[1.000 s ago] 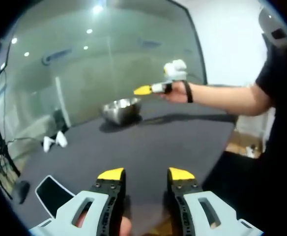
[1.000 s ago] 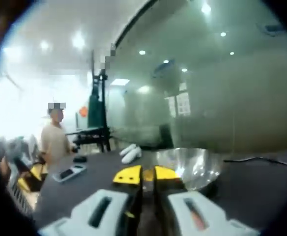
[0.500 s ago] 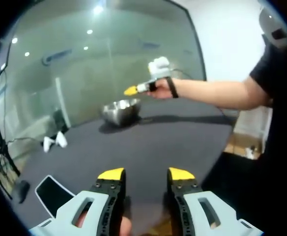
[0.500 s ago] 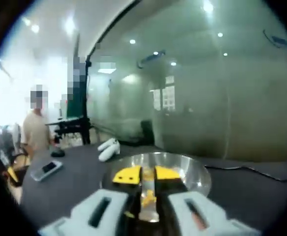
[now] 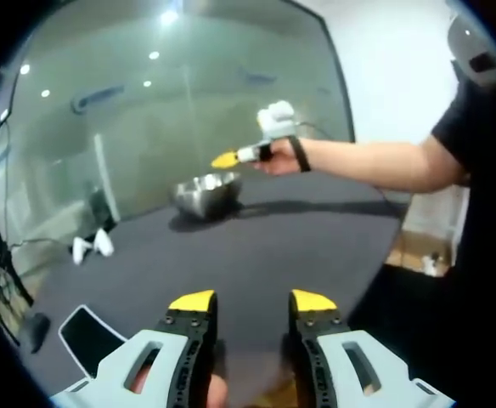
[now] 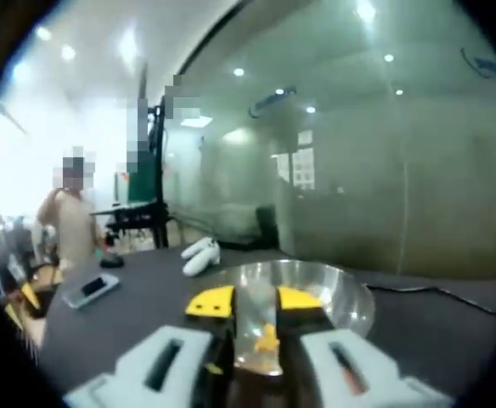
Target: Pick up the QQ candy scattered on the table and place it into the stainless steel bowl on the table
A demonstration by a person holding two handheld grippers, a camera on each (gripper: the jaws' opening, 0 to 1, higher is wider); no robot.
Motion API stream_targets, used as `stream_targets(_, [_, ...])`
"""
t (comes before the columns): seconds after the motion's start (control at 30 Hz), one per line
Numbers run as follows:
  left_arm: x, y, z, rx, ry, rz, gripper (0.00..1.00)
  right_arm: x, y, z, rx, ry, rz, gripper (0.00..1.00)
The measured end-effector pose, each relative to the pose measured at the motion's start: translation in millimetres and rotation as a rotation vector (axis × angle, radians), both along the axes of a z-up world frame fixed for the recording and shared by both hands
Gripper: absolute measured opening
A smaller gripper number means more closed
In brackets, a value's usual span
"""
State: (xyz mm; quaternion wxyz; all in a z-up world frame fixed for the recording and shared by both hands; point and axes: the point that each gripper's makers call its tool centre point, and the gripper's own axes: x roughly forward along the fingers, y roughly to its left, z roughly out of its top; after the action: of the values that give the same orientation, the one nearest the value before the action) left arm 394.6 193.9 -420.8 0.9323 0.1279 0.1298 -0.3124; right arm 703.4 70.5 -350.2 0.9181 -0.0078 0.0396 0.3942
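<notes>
The stainless steel bowl (image 5: 205,194) stands on the dark table (image 5: 299,246) toward its far side. A person's outstretched hand holds my right gripper (image 5: 228,159) just above the bowl's right rim. In the right gripper view the bowl (image 6: 337,293) lies directly under my right gripper (image 6: 256,302), whose yellow-tipped jaws stand apart. A small yellow QQ candy (image 6: 267,340) shows in the gap, narrower than it, over the bowl's inside. My left gripper (image 5: 253,302) hovers open at the table's near edge with nothing between its jaws.
Two white objects (image 5: 91,246) lie at the table's left, also seen as white objects (image 6: 197,253) beyond the bowl. A dark phone (image 5: 87,333) rests near my left gripper. A glass wall backs the table. A person (image 6: 74,225) stands far left.
The right gripper's jaws have spread wider over the bowl, and the yellow candy no longer fills the gap. The left gripper has stayed still.
</notes>
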Motion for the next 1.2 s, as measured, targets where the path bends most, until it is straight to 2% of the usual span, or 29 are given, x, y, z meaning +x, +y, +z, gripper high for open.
stream_targets(0.2, [-0.2,0.6,0.1,0.001,0.002,0.001,0.35,-4.0,-4.7,8.1,0.029,-0.007,0.004,0.18])
stream_targets(0.47, [1.7,-3.7,0.7,-0.003,0.0,-0.012,0.35,-23.5,-2.8,4.6,0.0,0.008,0.05,0.18])
stream_targets(0.7, [4.0,-1.8,0.3,-0.009,-0.003,-0.005,0.35,-40.3,-18.2,7.3,-0.06,-0.036,0.066,0.21])
stream_targets(0.8, [5.2,-0.6,1.8,-0.017,-0.01,0.001,0.35,-55.6,-31.3,3.8,-0.069,-0.037,0.063,0.21])
stream_targets(0.83, [5.8,-0.5,2.6,-0.021,-0.015,0.003,0.35,-61.4,-36.1,0.1,-0.077,-0.023,0.059,0.21])
stream_targets(0.87, [6.2,-0.6,3.6,-0.021,-0.021,0.003,0.35,-69.1,-40.5,-8.1,-0.095,0.026,0.066,0.21])
stream_targets(0.9, [6.5,-1.0,4.0,-0.018,-0.027,0.0,0.35,-75.1,-43.8,-10.9,-0.108,0.033,0.074,0.21])
stream_targets(0.97, [6.7,-2.9,3.4,-0.011,-0.032,-0.01,0.35,-89.2,-54.3,-14.1,-0.14,0.004,0.064,0.21])
stream_targets(1.17, [12.1,-6.6,3.5,-0.027,-0.036,-0.014,0.35,-132.6,-84.2,-27.2,-0.161,0.01,0.038,0.23])
stream_targets(1.2, [13.1,-7.0,4.4,-0.033,-0.038,-0.014,0.35,-140.2,-90.3,-28.1,-0.17,-0.005,0.035,0.23])
